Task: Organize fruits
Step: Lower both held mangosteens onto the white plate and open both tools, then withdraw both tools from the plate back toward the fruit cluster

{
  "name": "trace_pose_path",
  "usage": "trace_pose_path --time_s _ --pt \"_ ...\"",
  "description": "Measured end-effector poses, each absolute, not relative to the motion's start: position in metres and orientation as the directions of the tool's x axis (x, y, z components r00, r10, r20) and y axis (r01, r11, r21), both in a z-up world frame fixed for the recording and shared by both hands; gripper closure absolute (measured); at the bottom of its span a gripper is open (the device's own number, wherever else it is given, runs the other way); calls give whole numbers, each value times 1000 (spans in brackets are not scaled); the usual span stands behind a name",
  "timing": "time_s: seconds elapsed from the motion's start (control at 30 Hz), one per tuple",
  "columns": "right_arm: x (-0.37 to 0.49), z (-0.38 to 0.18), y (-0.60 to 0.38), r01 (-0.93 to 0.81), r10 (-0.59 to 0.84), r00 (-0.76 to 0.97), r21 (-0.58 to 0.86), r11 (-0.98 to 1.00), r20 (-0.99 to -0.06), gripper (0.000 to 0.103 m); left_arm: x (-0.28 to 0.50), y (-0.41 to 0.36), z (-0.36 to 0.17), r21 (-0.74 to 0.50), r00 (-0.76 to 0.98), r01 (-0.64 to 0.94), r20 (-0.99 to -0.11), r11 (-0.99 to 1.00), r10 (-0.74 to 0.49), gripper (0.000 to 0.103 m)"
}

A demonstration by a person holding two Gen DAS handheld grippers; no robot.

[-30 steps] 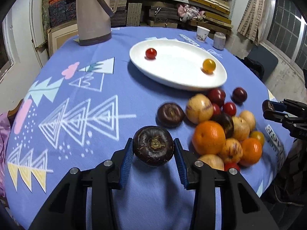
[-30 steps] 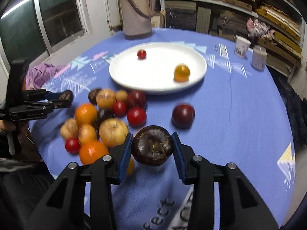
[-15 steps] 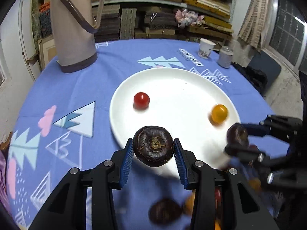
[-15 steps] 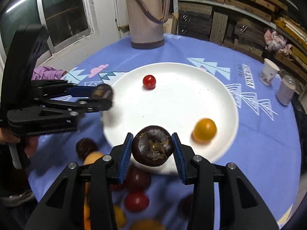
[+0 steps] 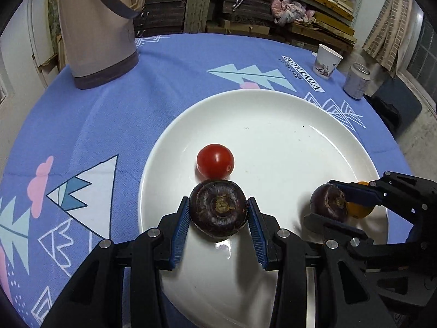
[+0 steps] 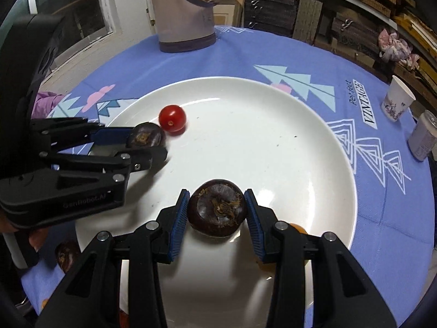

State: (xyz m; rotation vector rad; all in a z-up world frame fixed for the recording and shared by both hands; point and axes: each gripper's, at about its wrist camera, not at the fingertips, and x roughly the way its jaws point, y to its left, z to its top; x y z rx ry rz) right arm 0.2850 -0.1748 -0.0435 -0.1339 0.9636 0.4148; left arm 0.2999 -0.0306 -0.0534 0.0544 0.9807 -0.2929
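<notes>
My left gripper (image 5: 218,213) is shut on a dark purple mangosteen (image 5: 218,212) low over the white plate (image 5: 286,125), just in front of a red cherry tomato (image 5: 215,161). My right gripper (image 6: 217,211) is shut on a second dark mangosteen (image 6: 217,211) over the plate (image 6: 273,114), with an orange fruit (image 6: 297,228) mostly hidden behind its right finger. The right gripper also shows in the left wrist view (image 5: 331,203), beside the orange fruit (image 5: 357,210). The left gripper shows in the right wrist view (image 6: 144,140), next to the tomato (image 6: 172,118).
A beige thermos jug (image 5: 95,27) stands at the back left of the blue tablecloth. A paper cup (image 5: 326,61) and a can (image 5: 356,80) stand at the back right. A loose dark fruit (image 6: 67,255) lies on the cloth near the plate's near-left rim.
Both grippers have moved forward from the fruit pile to over the plate and come lower, each still holding its mangosteen. The plate now fills both views.
</notes>
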Motion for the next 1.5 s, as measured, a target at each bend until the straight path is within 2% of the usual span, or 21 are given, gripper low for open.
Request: trace_pose_path --time_s 0.03,0.07,0.2,0.37,0.5,0.57,0.67,0.9,1.2,1.43,1.5 --pt "284 -43 -177 -395 291 500 83 915 -816 59 299 -30 -52 -86 516 260 -829 962 -214 58" --pt "282 -41 -179 -395 302 504 94 914 -810 55 298 -29 -51 -92 515 256 -829 962 -217 49" --pt "266 -30 -190 -390 320 532 109 914 -784 50 284 -25 -39 -96 541 257 -810 962 -226 37" --pt "230 -10 -215 -361 352 590 153 920 -727 34 258 -20 -25 -104 560 269 -792 957 -244 25" --pt "198 2 -236 -321 339 638 162 933 -691 28 233 -9 -18 -129 563 262 -785 957 -259 20" --pt "180 5 -247 -286 313 661 158 945 -682 17 223 -6 -17 -133 566 254 -783 958 -259 16" --pt "155 5 -261 -245 285 684 156 957 -671 9 203 2 -18 -146 566 247 -781 958 -265 14" --pt "108 -8 -273 -209 264 658 166 964 -705 8 166 7 -21 -127 572 248 -781 961 -250 13" --pt "42 -28 -252 -305 269 590 98 947 -761 8 119 13 -31 -122 545 272 -798 955 -257 13" --pt "25 -40 -237 -338 253 560 62 939 -789 9 93 19 -36 -136 520 266 -814 954 -261 13" --pt "24 -44 -231 -353 256 548 57 934 -797 12 88 20 -38 -124 518 265 -818 956 -249 13"
